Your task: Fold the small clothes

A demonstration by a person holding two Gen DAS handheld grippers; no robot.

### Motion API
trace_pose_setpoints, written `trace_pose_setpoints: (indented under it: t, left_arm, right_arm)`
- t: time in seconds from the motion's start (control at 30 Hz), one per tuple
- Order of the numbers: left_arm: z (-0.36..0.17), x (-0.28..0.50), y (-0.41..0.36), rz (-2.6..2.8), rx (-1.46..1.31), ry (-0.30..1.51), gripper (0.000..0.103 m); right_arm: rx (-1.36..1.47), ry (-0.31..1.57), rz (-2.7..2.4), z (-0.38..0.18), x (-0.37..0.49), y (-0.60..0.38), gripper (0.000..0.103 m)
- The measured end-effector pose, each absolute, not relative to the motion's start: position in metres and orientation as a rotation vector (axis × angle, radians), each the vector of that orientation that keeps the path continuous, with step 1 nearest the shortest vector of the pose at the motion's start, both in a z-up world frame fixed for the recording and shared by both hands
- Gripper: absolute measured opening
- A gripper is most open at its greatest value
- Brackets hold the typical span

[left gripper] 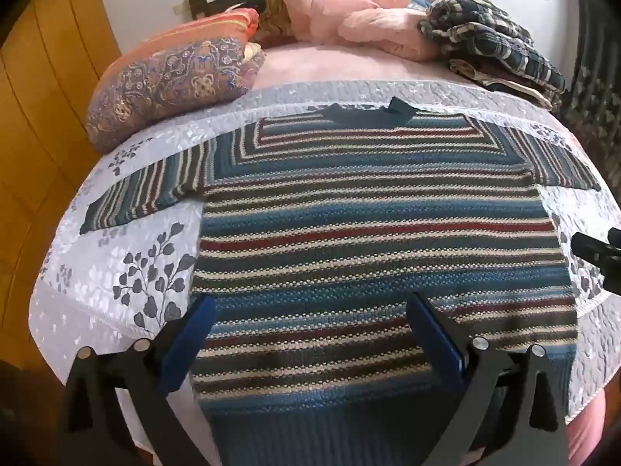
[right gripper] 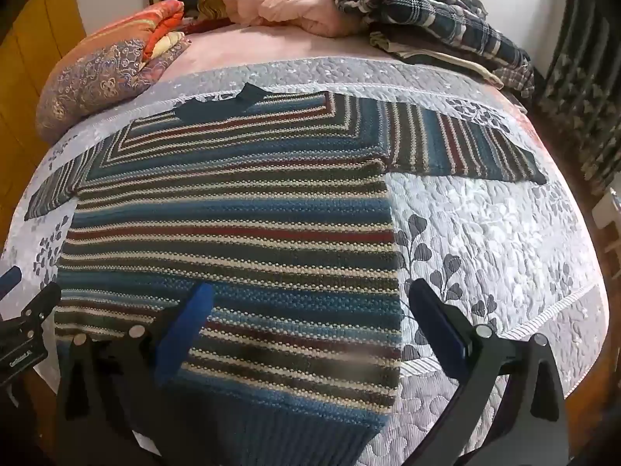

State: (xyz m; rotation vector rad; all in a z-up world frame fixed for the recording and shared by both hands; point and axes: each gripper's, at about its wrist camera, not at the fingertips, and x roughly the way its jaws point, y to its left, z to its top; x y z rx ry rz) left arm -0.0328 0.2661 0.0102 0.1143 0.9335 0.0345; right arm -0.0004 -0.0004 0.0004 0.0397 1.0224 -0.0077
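A striped knit sweater (left gripper: 368, 233) in blue, grey, red and cream lies flat on the bed, its dark collar (left gripper: 365, 112) toward the headboard and both short sleeves spread out. My left gripper (left gripper: 310, 306) hovers open over the hem's left half, blue pads wide apart, empty. In the right wrist view the same sweater (right gripper: 233, 225) fills the left and middle, and my right gripper (right gripper: 310, 295) stands open above its lower right corner, one pad over the knit, the other over the quilt. The other gripper shows as a dark shape (left gripper: 594, 250) at the right edge and another (right gripper: 23, 310) at the left edge.
A white quilt with grey leaf prints (left gripper: 128, 272) covers the bed. A patterned pillow (left gripper: 170, 85), pink bedding (left gripper: 349, 7) and a pile of plaid clothes (left gripper: 489, 42) lie near the headboard. Wooden panelling is on the left, a dark curtain (right gripper: 582, 89) on the right.
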Motion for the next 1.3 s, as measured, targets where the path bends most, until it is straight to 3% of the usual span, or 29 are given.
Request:
trace_pose_setpoints:
  t: [1.3]
  left_arm:
    - [0.008,-0.03,0.269,0.063,0.098,0.913,0.099]
  right_arm:
    - [0.019,1.004,-0.015,-0.002,0.004,0.002,0.1]
